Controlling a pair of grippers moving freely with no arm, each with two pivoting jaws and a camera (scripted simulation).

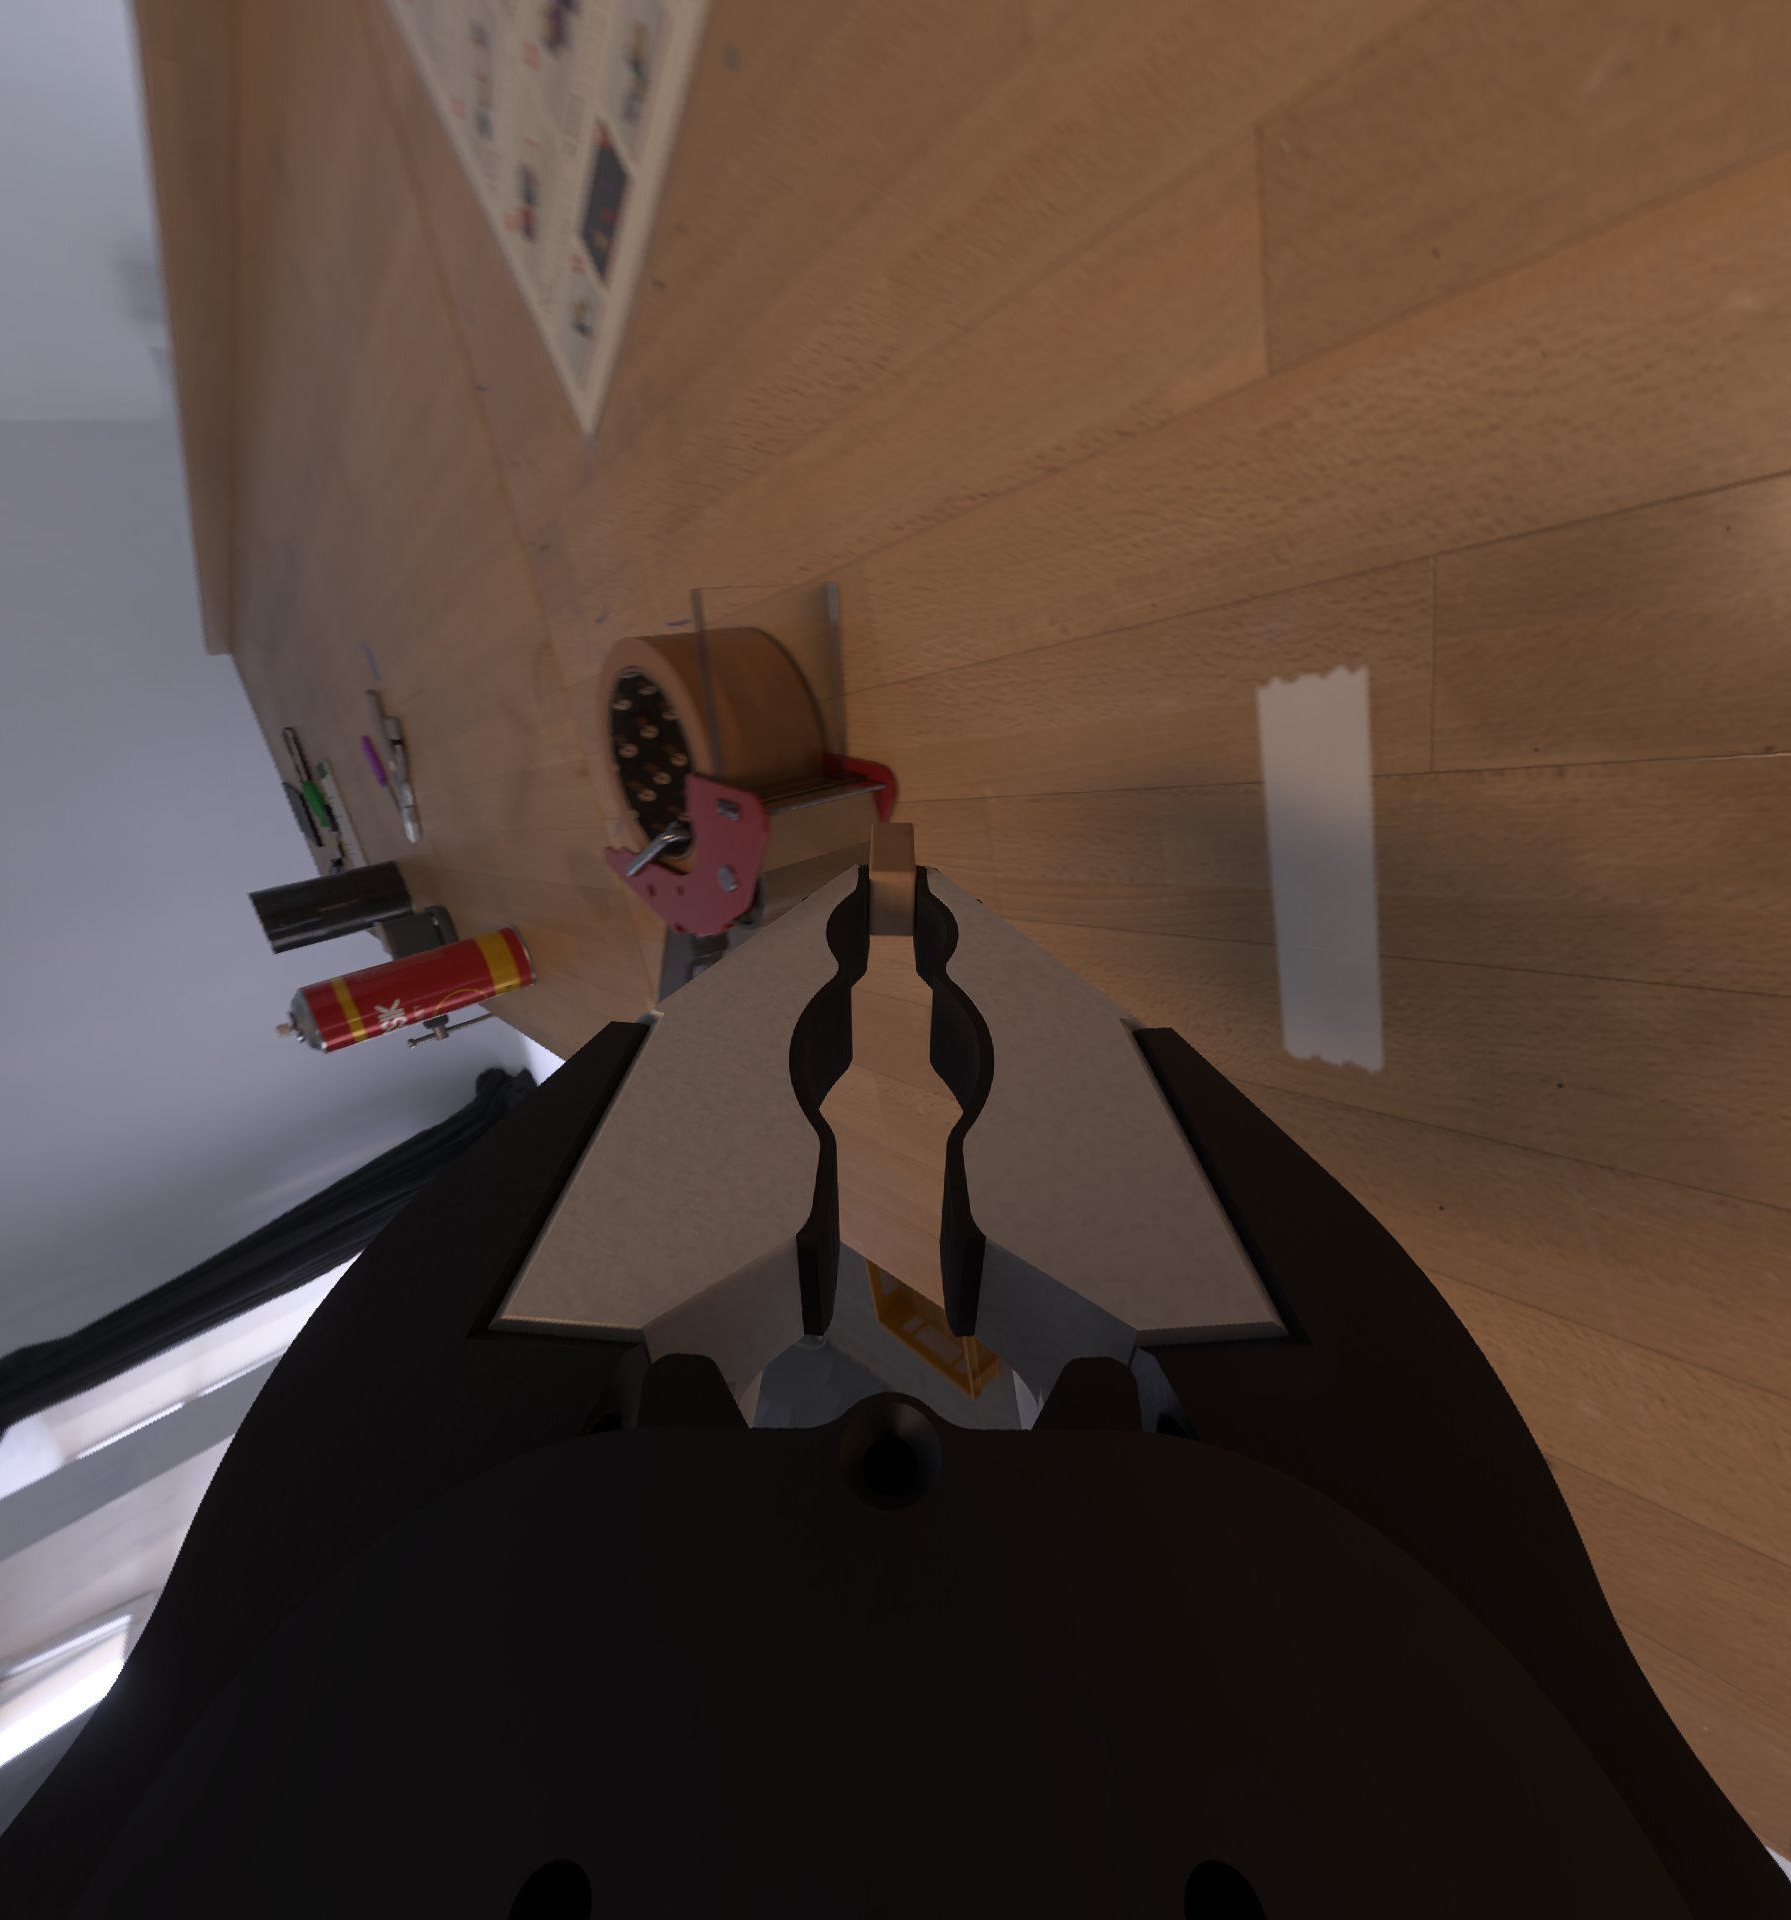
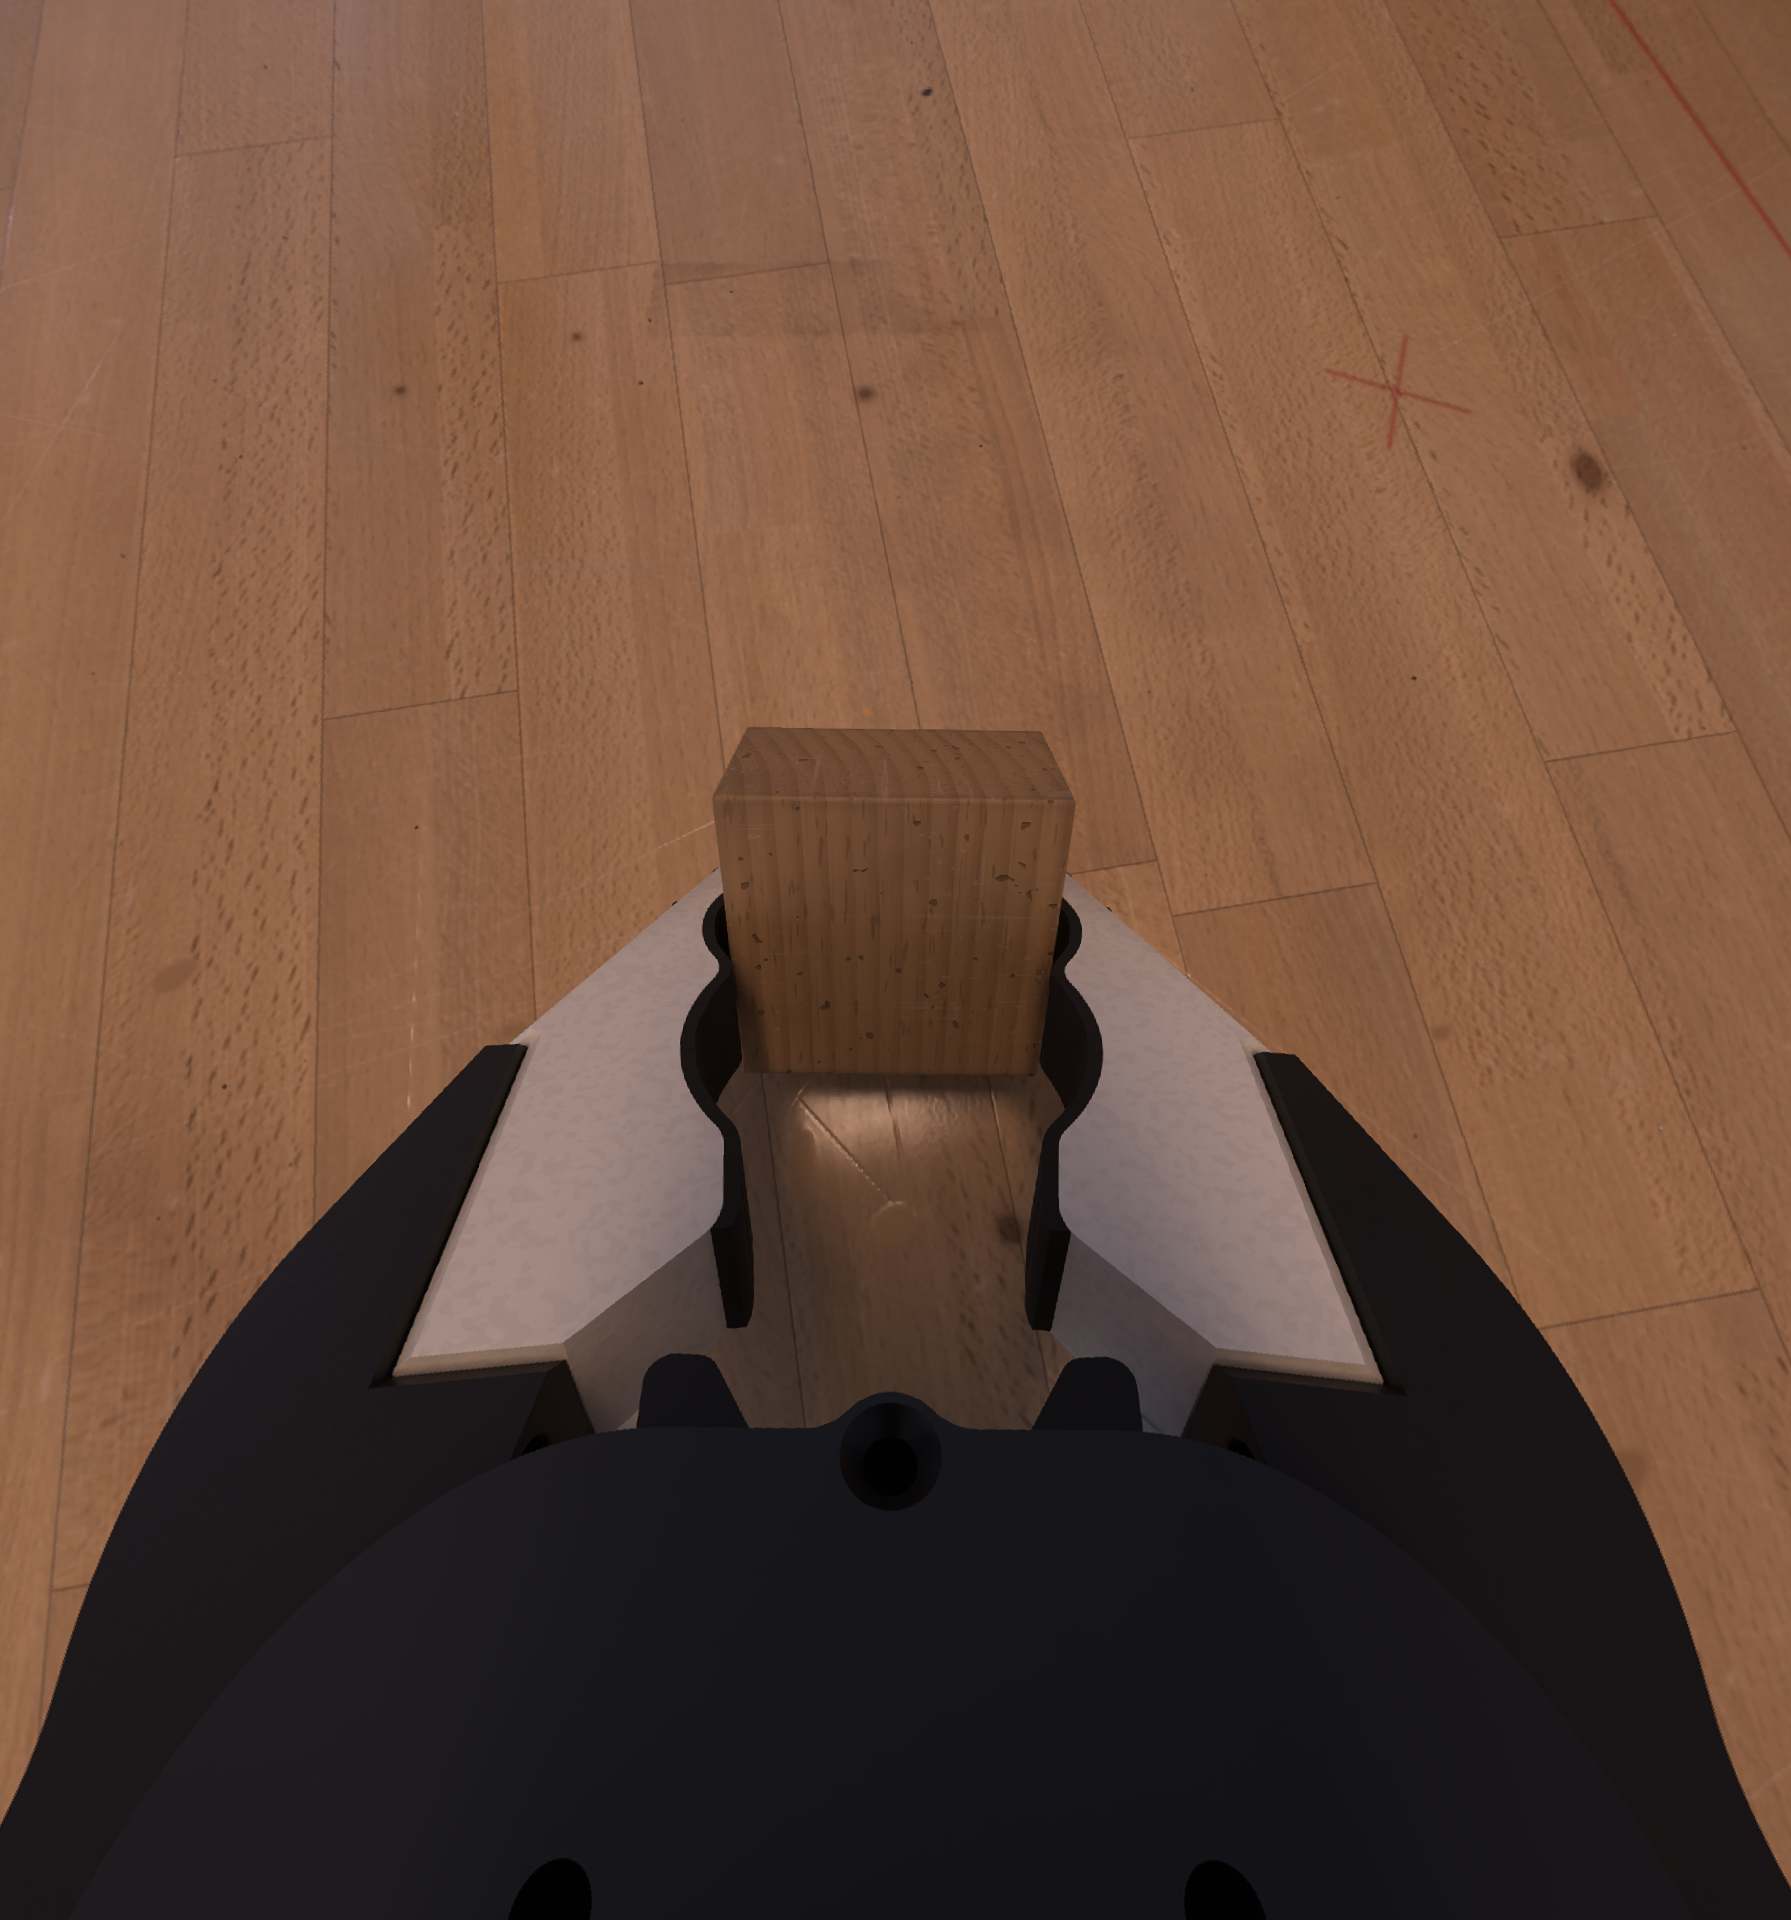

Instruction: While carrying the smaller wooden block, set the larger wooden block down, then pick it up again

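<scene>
Left tool (image 1: 891, 883) pinching smaller wooden block (image 1: 892, 878) at tips, tape dispenser (image 1: 725, 769) just beyond. Right tool (image 2: 891, 935) clamped on larger wooden block (image 2: 891, 914) above counter (image 2: 351, 416).

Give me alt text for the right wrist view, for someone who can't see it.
The right tongs, black with pale grey fingers, are shut on a square-faced brown wooden block at their tips. Beneath lies a plank-patterned wooden table bearing a small red cross mark.
</scene>
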